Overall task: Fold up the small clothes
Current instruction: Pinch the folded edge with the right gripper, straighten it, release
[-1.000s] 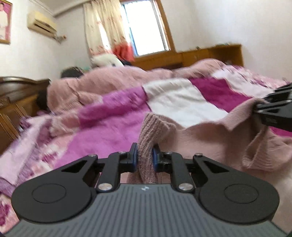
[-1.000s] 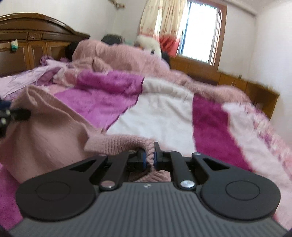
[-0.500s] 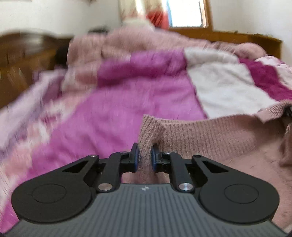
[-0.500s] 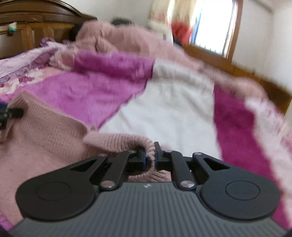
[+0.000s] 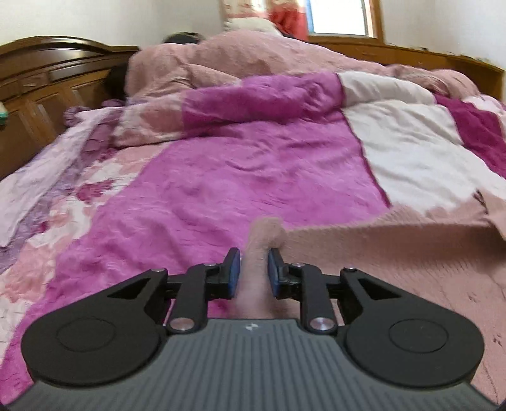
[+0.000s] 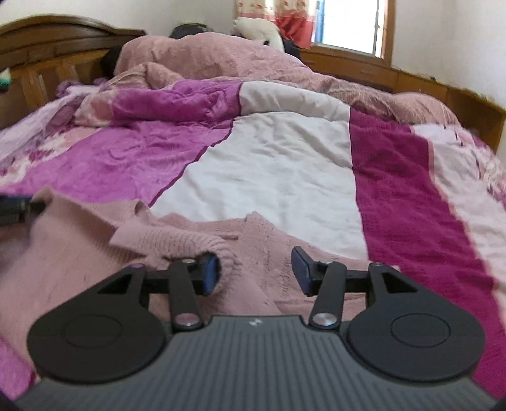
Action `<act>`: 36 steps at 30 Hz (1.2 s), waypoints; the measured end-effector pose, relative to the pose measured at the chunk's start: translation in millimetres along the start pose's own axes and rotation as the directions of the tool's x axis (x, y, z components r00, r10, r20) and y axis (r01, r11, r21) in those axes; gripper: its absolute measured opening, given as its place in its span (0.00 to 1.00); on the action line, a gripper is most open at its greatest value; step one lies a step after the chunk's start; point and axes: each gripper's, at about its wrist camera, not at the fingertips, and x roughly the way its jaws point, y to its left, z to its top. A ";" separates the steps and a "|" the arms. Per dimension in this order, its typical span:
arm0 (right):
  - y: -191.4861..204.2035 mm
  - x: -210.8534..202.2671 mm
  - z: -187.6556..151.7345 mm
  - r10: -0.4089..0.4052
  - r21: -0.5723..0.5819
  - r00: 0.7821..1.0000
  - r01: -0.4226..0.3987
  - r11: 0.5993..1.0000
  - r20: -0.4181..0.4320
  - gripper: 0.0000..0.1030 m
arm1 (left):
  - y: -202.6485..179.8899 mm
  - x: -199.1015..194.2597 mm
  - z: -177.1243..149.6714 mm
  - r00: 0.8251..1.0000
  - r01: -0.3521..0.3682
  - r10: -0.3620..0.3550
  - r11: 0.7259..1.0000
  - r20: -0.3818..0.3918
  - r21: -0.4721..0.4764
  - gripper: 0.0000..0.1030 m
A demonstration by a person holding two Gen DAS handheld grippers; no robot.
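The bed (image 6: 268,164) stretched ahead of my claws. The pink sweater (image 6: 79,253) lay flat under both. My right claw (image 6: 254,268) was opening, empty; my left claw (image 5: 253,270) was opening around a fold. Better to release slowly.

magenta and white quilt (image 6: 272,177), wooden headboard (image 5: 47,72), window (image 6: 351,25), pink blanket (image 5: 240,60)
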 end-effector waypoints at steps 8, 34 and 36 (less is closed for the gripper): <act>-4.3 -24.1 2.0 0.017 -0.048 1.000 -0.018 0.999 -0.015 0.53 | 7.1 -26.3 4.5 0.999 0.031 -0.031 0.999 0.008 0.026 0.25; 21.7 -18.1 -9.7 0.049 -0.104 0.999 -0.047 0.993 0.015 0.16 | -23.0 -28.3 -28.1 0.987 0.122 -0.114 0.990 -0.113 0.065 0.25; 5.5 -15.9 -0.9 0.004 -0.067 1.000 -0.002 0.998 0.027 0.16 | -23.4 -27.5 -27.9 0.988 0.121 -0.113 0.990 -0.110 0.066 0.25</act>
